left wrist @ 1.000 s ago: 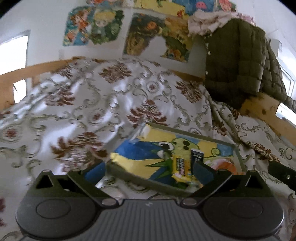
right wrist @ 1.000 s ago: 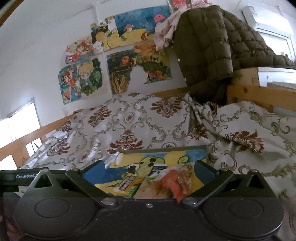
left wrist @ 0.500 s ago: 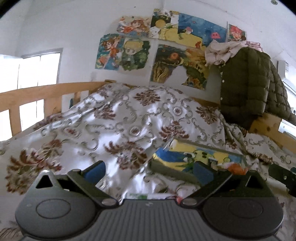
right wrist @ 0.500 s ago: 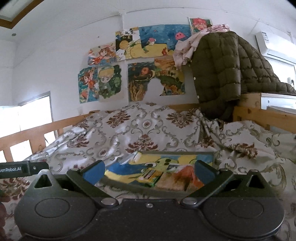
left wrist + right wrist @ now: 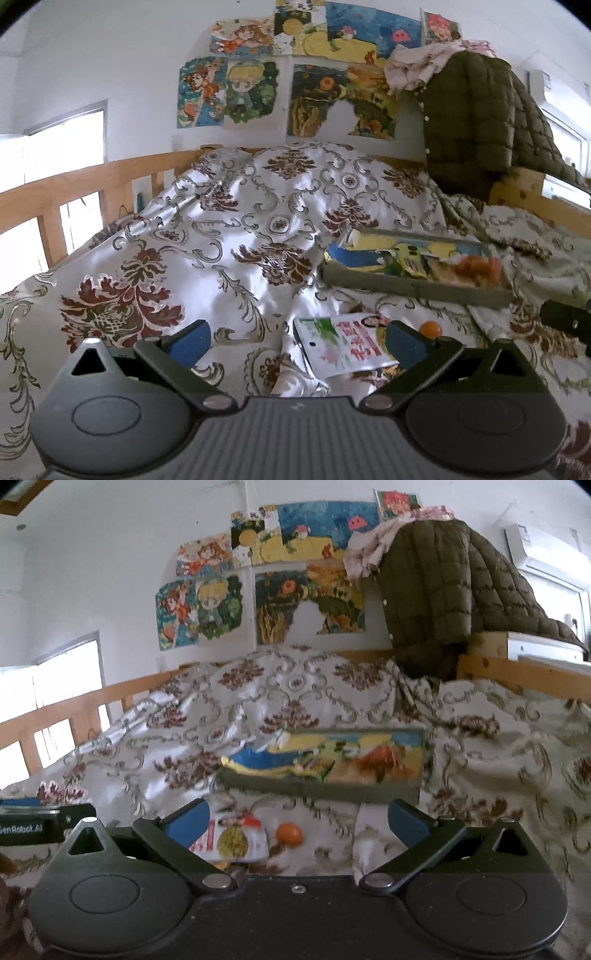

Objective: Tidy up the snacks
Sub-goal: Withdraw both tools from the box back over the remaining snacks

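A shallow grey-green tray (image 5: 413,287) with a colourful cartoon lining lies on the patterned bedspread and holds several snack packets (image 5: 465,266). It also shows in the right wrist view (image 5: 317,788). A white snack packet (image 5: 343,345) with red print lies on the bedspread between my left gripper's (image 5: 297,338) open, empty fingers. A small orange ball (image 5: 431,328) lies beside it. In the right wrist view my right gripper (image 5: 297,818) is open and empty over the same packet (image 5: 232,840) and orange ball (image 5: 289,833).
A wooden bed rail (image 5: 74,184) runs along the left. A dark green quilted jacket (image 5: 476,125) hangs over the wooden frame at the back right. Drawings are stuck on the white wall (image 5: 207,609). The other gripper's body shows at the left edge (image 5: 40,827).
Both grippers have drawn back from the tray and tilted up. The white packet and the orange ball on the bedspread have come into view between the fingers.
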Available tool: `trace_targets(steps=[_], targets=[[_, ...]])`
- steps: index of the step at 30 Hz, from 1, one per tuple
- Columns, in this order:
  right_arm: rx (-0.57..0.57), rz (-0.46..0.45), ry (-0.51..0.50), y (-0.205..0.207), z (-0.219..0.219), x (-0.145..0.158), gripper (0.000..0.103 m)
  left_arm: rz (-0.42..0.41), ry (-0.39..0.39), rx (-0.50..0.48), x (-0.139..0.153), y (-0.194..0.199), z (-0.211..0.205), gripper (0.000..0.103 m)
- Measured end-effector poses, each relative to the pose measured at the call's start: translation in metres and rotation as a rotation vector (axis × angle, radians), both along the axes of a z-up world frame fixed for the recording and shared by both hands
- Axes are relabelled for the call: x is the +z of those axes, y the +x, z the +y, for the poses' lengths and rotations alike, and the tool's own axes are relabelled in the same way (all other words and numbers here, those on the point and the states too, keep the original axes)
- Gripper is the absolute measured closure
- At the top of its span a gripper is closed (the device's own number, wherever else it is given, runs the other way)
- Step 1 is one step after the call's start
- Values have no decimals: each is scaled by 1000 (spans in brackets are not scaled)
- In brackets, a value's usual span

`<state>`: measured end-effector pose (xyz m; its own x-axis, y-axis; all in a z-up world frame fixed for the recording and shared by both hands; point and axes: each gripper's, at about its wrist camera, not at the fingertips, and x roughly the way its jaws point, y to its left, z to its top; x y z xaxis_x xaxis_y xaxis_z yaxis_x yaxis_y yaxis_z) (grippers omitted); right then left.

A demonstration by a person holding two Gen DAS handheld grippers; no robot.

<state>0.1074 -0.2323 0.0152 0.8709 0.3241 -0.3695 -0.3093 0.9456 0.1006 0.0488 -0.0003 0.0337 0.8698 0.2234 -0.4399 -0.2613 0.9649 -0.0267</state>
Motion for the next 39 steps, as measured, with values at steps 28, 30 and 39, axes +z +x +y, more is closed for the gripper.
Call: trace_targets(steps=[28, 30, 39], targets=[[13, 76, -60, -22, 29, -20, 1, -21, 90, 29, -6, -22, 9, 0], [16, 78, -64, -21, 28, -22, 1, -8, 89, 33, -8, -20, 9, 0], [33, 112, -48, -9, 25, -26, 1, 66, 69, 67, -24, -6, 11, 0]])
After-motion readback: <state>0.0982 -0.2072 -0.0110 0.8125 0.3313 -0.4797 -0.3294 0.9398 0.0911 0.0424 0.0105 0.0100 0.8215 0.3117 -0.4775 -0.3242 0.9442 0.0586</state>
